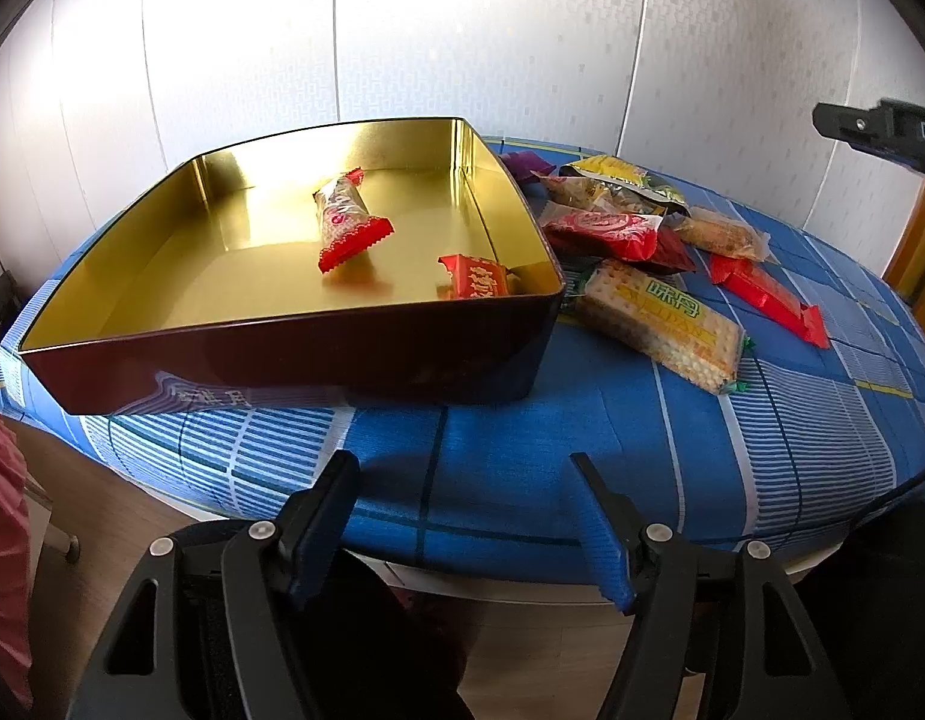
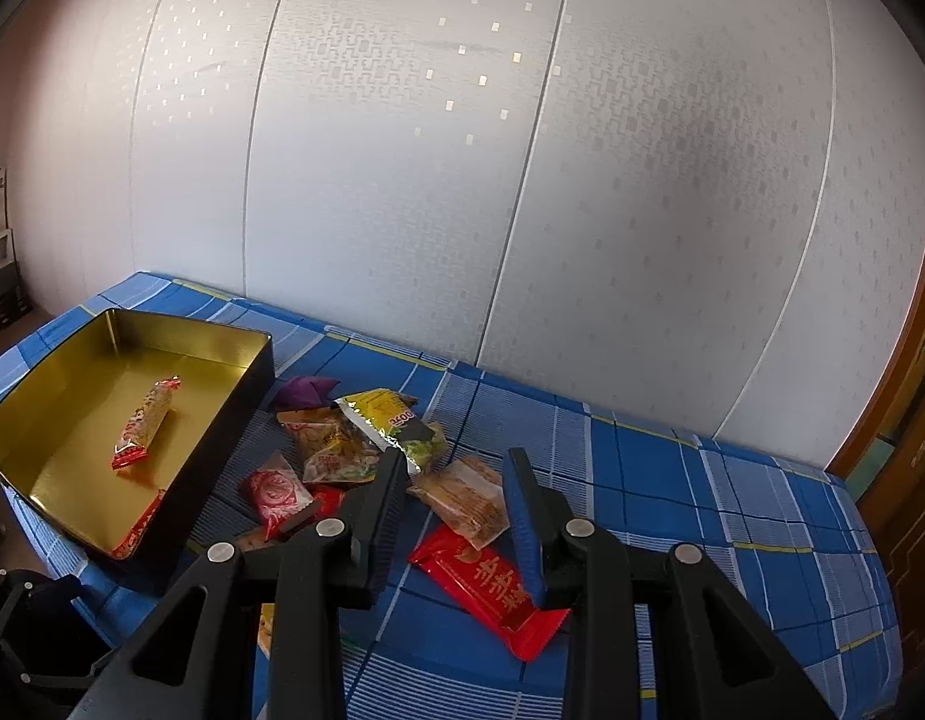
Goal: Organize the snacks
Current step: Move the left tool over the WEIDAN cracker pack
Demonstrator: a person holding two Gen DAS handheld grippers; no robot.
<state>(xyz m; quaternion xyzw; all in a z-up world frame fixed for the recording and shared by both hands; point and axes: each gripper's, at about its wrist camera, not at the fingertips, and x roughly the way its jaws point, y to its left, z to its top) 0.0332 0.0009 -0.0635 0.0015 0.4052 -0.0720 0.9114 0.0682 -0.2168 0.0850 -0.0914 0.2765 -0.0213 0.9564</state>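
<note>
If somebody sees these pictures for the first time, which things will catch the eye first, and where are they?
First is the big tin box with its shiny gold inside, at the left of the blue checked tablecloth; two red-wrapped snacks lie in it. Next is the bright heap of snack packets on the cloth, to the right of the box. The open right claw hangs above a clear packet of biscuits and a flat red packet.

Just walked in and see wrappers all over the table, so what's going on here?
A person with two handheld grippers is sorting snacks into a gold-lined tin. Two red-wrapped snacks, a long bar and a small packet, already lie inside. The rest sit in a pile on the blue checked cloth beside it. The right gripper hangs open over the pile; the left gripper waits open and empty near the table edge.
</note>
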